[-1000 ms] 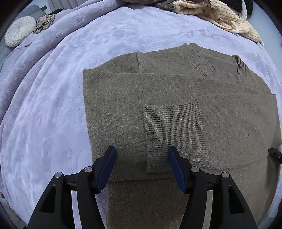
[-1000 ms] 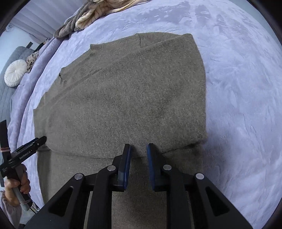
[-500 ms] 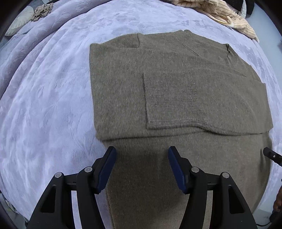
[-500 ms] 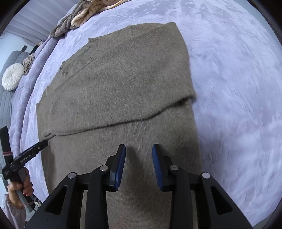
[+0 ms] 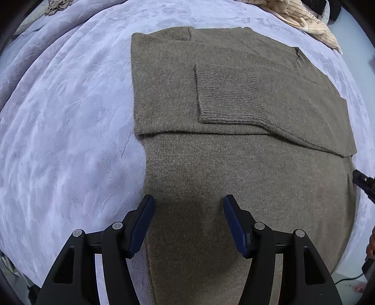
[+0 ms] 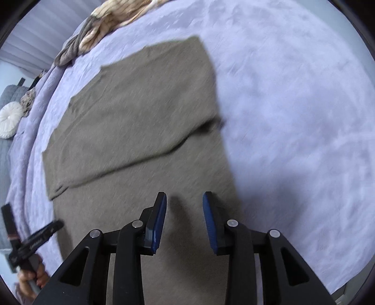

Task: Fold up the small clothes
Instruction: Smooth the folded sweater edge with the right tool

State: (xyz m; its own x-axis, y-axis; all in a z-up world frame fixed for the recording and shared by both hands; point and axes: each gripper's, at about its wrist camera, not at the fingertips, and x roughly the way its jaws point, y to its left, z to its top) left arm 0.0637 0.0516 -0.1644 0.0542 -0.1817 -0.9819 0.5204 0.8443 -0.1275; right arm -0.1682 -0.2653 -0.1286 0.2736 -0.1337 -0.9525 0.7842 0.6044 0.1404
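Left gripper [image 5: 188, 211] points down, jaws approx half open, nothing between; right gripper [image 6: 184, 207] narrower, jaws just been opening, also empty, both over the lower body of the olive sweater [image 5: 234, 164]. Sweater lies flat on lavender bedspread [image 5: 70, 129], sleeves folded across the chest at 12 o'clock. Bare bedspread at 9 o'clock in left view, 3 o'clock in right view; cream clothes pile [image 5: 304, 21] at 1 o'clock, round white cushion [image 6: 9, 116] at 9 o'clock in right view.

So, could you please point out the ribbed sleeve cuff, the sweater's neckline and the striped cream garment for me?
Ribbed sleeve cuff [image 5: 226, 95]: left wrist view, middle of the ribbing.
Sweater's neckline [image 5: 298, 54]: left wrist view, on the collar's notch.
Striped cream garment [image 5: 304, 20]: left wrist view, on its striped fabric at the bed's far edge.
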